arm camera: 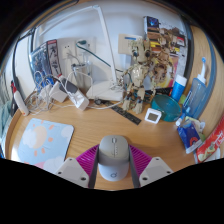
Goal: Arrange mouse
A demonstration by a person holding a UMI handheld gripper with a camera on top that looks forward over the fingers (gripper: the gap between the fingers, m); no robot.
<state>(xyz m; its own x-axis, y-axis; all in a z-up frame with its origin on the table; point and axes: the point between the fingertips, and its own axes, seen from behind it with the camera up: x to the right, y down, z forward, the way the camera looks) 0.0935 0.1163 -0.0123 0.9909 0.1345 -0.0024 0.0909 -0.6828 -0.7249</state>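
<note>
A grey computer mouse [114, 157] sits between my two fingers, its rear end toward the camera. My gripper [113, 163] is shut on the mouse: both magenta pads [88, 158] press on its sides. The mouse is held over a wooden desk [110, 124]. A light blue mouse mat [44, 139] with white star shapes lies on the desk to the left of my fingers.
A robot figure [138, 76] stands beyond the mouse at the back. White cables and a charger [55, 94] lie at the back left. A small white cube [152, 115], a teal dish [167, 104] and blue and red packets [195, 132] sit on the right.
</note>
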